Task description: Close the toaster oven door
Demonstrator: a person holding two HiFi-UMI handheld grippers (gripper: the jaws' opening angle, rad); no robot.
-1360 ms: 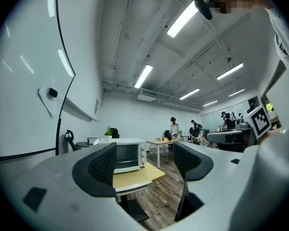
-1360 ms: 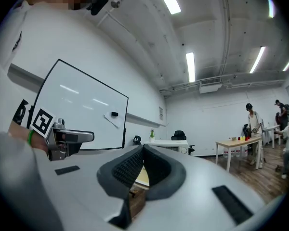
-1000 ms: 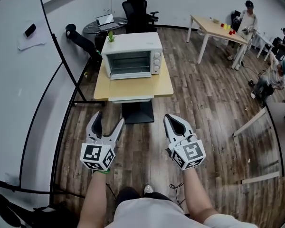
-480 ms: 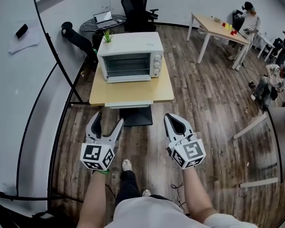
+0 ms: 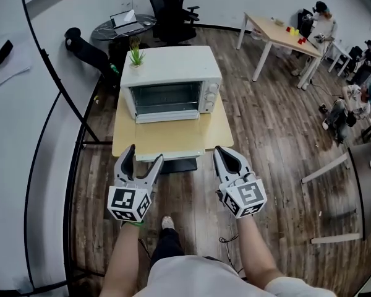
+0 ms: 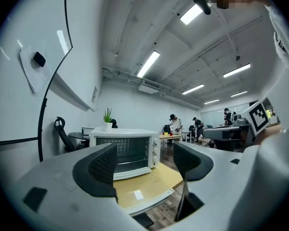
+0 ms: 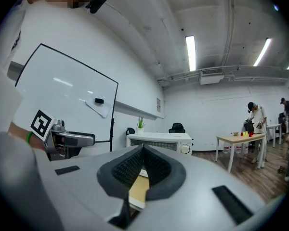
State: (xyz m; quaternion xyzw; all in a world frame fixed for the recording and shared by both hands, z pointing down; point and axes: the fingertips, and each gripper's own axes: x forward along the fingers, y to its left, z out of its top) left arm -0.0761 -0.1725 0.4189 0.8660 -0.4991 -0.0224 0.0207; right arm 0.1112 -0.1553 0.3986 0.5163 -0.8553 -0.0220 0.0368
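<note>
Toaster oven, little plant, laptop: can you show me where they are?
toaster oven (image 5: 171, 65), head view, on its white top.
plant (image 5: 136, 55), head view, on its green leaves.
laptop (image 5: 124, 18), head view, on its screen.

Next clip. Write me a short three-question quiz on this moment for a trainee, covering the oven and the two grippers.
1. Which thing stands on top of the toaster oven? A a kettle; B a potted plant; C a stack of plates.
2. True or false: the right gripper is touching the oven.
3. Fill in: the jaws of the left gripper stand ____, with nothing held between them.
Key: 1 B. 2 False: it hangs short of the oven, jaws together. 3 apart.
</note>
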